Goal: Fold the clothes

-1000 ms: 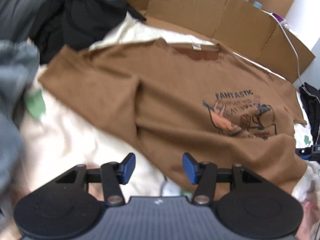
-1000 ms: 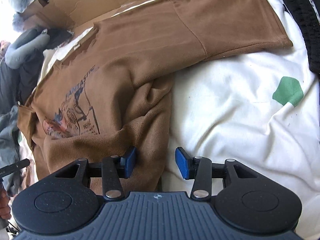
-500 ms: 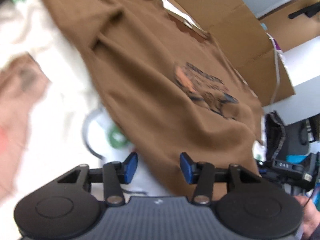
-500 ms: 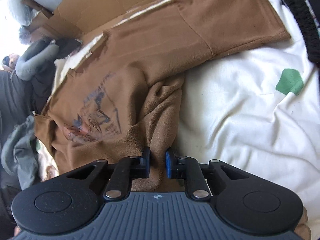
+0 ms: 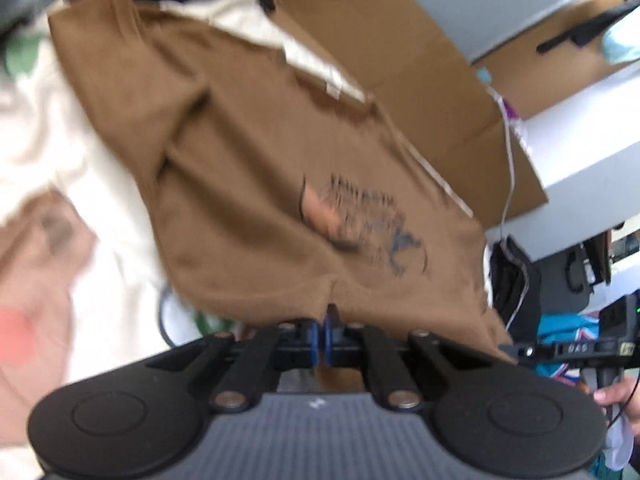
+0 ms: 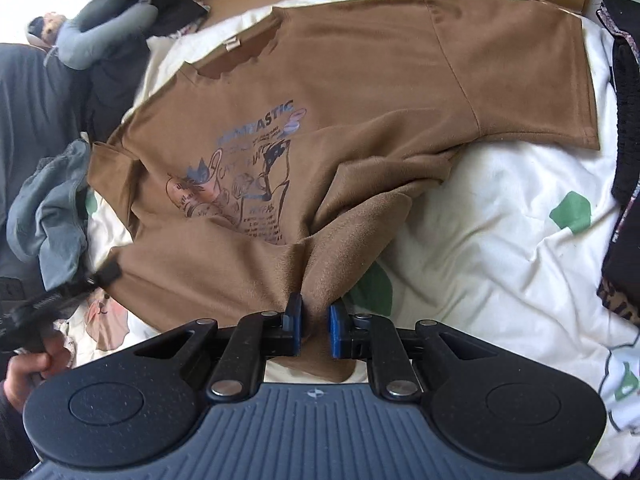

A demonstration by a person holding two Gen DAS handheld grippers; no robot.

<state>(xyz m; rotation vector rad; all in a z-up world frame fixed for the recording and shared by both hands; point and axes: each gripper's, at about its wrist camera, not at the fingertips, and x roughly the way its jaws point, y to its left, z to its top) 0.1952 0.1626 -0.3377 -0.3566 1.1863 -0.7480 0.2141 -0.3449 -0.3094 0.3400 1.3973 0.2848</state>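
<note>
- Brown T-shirt (image 6: 360,92) lies front-up on a cream sheet (image 6: 488,240) with green patches; chest print reads "FANTASTIC" over a cartoon graphic (image 6: 240,184).
- Right gripper (image 6: 314,330): 2 blue pads nearly closed, pinching a bunched fold of the shirt's bottom hem; fabric fills the gap between them.
- Left gripper (image 5: 321,338): pads almost touching, a thin edge of the same shirt's hem clamped between. Left wrist view is motion-blurred, so detail is limited.
- Shirt's lower half is rucked into ridges running up from the right gripper's pinch; the sleeve (image 6: 520,72) on the right of that view lies flat on the sheet.
- Neck label (image 6: 232,43) is visible at the collar, on the far side from both grippers.
- Flattened cardboard (image 5: 400,72) stands along the far edge of the sheet, behind the collar. No contents visible.
- Grey garment (image 6: 52,208) is heaped at the left of the right wrist view, just beside the shirt's other sleeve.
- Dark clothing (image 6: 624,128) lies along the sheet's right edge, apart from the shirt.
- White cable (image 5: 510,168) hangs past the cardboard's end.
</note>
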